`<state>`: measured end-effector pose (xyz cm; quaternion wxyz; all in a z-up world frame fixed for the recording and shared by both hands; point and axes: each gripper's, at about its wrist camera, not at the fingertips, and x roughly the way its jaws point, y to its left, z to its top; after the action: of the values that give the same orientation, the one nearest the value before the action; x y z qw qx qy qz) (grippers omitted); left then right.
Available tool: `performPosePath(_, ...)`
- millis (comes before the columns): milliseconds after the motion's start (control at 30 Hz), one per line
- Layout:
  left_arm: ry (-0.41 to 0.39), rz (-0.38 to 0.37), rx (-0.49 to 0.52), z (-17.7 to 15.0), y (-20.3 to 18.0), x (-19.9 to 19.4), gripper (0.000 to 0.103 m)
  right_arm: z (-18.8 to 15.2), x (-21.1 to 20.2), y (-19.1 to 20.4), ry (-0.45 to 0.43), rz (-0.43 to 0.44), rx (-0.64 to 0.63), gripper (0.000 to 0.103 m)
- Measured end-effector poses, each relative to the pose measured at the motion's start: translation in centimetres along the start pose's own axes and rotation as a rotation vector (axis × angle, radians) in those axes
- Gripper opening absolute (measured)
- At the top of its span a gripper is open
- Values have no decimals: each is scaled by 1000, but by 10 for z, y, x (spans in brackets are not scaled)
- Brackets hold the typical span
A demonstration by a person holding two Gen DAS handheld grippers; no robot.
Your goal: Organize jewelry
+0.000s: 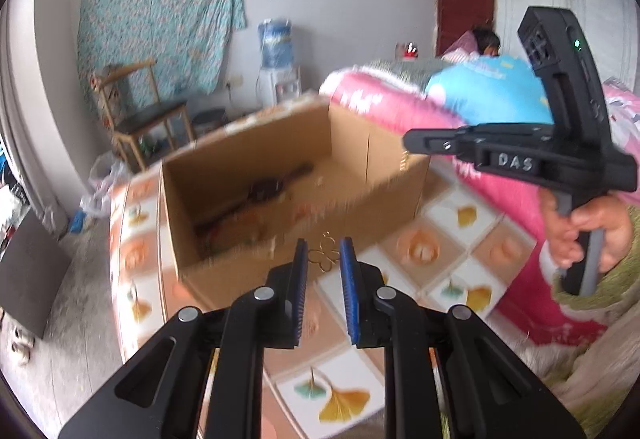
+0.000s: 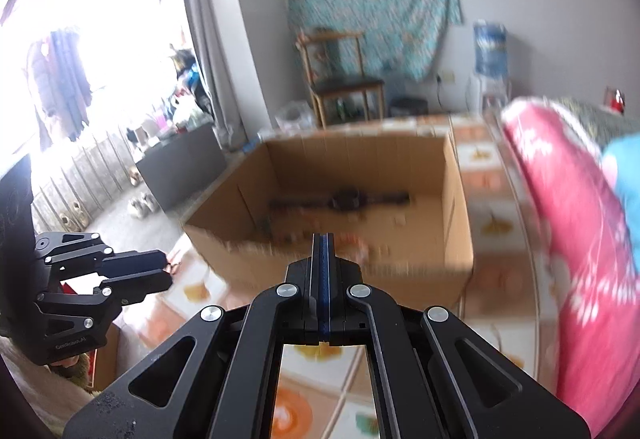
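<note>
L jaws: left gripper (image 1: 323,253) standing partly open, pads gripping a thin gold clover-link chain (image 1: 322,257), which is hanging between them above the box's near edge.
R jaws: right gripper (image 2: 323,245) pressed fully closed, blue pads meeting; can't tell if anything's pinched.
Box: open cardboard box (image 1: 248,275) sitting on desk (image 1: 452,251) w/ ginkgo-leaf cover; dark watch-like item (image 2: 346,199) lying inside, blurred.
R hand (image 1: 580,235): gripping the handle.
Beyond: pink bedding (image 2: 560,199) lying beside desk.
</note>
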<state>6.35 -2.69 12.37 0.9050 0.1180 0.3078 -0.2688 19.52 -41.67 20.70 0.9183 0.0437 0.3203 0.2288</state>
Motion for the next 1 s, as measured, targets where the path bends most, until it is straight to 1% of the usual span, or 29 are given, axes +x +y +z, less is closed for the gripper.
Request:
performPosePath(100,-27,14,24,22,6,9,16,16,7,-6,-38,12,-15,0)
performPosePath(200,-16,26,47,38,17,28,16,25,23,-12,-48,11,-31,0)
performPosePath(233,0,24,46,41,22,38,16,28,31,-15,-43,8,-36,0)
performPosePath(300,47,-3,29,46,35,60,16,30,43,-23,-26,9,-33,0)
performPosePath(433,142,-46,-38,45,60,100,16,31,71,-37,30,2,-10,0)
performPosePath(567,233,-87,-85,37,74,130,16,29,84,-45,61,-9,6,0)
performPosePath(700,274,-120,-107,29,76,144,16,28,90,-50,84,-19,20,0)
performPosePath(733,278,-123,-110,27,76,144,17,28,92,-52,91,-21,22,0)
performPosePath(800,271,-118,-116,24,80,141,23,27,94,-54,102,-26,25,0)
performPosePath(900,234,-99,-134,22,86,129,30,27,96,-56,121,-33,28,0)
performPosePath(967,204,-75,-154,21,90,119,40,26,97,-57,132,-35,28,0)
performPosePath(1000,192,-64,-160,21,92,114,43,26,98,-57,137,-38,30,0)
